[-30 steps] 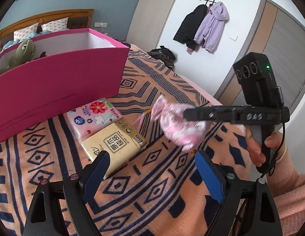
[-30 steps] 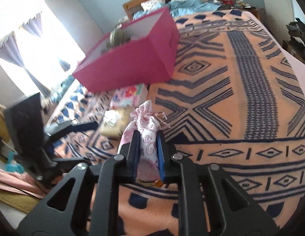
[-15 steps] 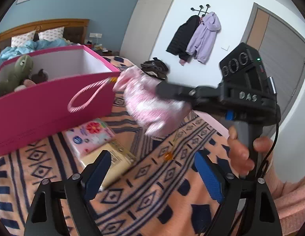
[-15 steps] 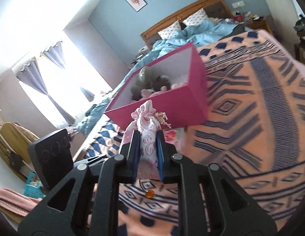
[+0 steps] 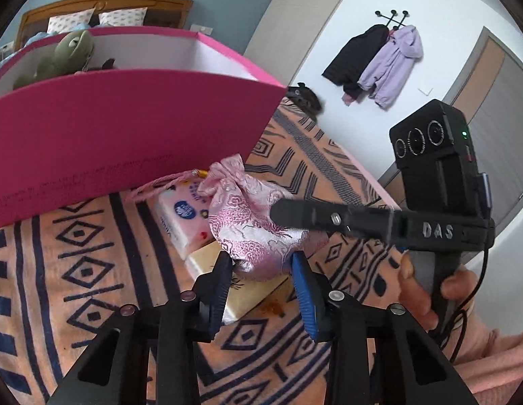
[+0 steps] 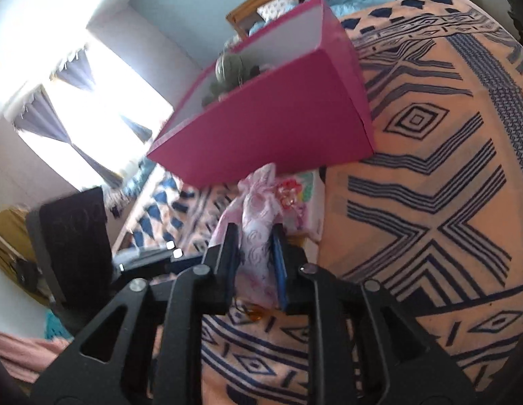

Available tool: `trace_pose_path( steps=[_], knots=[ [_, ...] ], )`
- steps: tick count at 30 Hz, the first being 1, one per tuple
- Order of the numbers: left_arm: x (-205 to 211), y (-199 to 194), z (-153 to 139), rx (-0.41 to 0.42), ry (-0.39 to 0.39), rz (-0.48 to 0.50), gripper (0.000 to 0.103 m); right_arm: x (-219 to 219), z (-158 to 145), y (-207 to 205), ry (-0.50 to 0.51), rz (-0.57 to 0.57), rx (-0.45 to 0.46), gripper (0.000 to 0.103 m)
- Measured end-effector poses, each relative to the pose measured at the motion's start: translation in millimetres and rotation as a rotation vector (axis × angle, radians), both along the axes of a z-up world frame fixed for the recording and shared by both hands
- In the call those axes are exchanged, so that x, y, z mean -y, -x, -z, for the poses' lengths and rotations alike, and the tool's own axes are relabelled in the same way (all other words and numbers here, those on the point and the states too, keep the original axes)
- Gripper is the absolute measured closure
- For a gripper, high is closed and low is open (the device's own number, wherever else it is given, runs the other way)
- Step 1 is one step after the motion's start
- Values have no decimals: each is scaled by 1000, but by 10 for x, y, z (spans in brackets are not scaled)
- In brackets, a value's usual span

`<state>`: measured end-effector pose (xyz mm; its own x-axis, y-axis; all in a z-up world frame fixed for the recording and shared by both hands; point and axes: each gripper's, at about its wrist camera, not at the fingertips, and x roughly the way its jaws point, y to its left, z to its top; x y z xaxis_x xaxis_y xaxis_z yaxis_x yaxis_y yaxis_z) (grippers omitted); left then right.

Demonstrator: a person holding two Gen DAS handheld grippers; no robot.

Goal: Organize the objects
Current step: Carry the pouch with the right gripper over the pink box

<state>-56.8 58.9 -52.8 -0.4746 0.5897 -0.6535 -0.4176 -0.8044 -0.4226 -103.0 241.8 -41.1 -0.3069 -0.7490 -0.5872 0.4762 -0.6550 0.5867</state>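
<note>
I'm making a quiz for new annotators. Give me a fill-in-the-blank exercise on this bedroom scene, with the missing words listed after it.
1. Both claws, the left claw and the right claw, have the pink satin ____ between their pads.
2. The big box on the bedspread is coloured ____.
3. A green plush toy sits ____ that box.
4. The tissue packs lie ____ the box, on the bedspread.

Missing words: pouch; pink; inside; in front of

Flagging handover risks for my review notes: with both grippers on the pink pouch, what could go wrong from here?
1. The left gripper pinches only the pink pouch's bottom edge while the right gripper's jaws are opening; the pouch may slip.
2. Its drawstring trails near the tissue pack and could snag when lifted toward the pink box.
</note>
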Motion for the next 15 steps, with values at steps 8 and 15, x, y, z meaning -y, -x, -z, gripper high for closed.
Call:
trace_pose_path(
  steps=[8, 15],
  knots=[
    [17, -14, 22, -9, 6, 17, 67, 55, -70, 121, -127, -54, -32, 53],
    [20, -56, 29, -2, -4, 32, 67, 129, 9, 163, -152, -104, -22, 77]
  ],
)
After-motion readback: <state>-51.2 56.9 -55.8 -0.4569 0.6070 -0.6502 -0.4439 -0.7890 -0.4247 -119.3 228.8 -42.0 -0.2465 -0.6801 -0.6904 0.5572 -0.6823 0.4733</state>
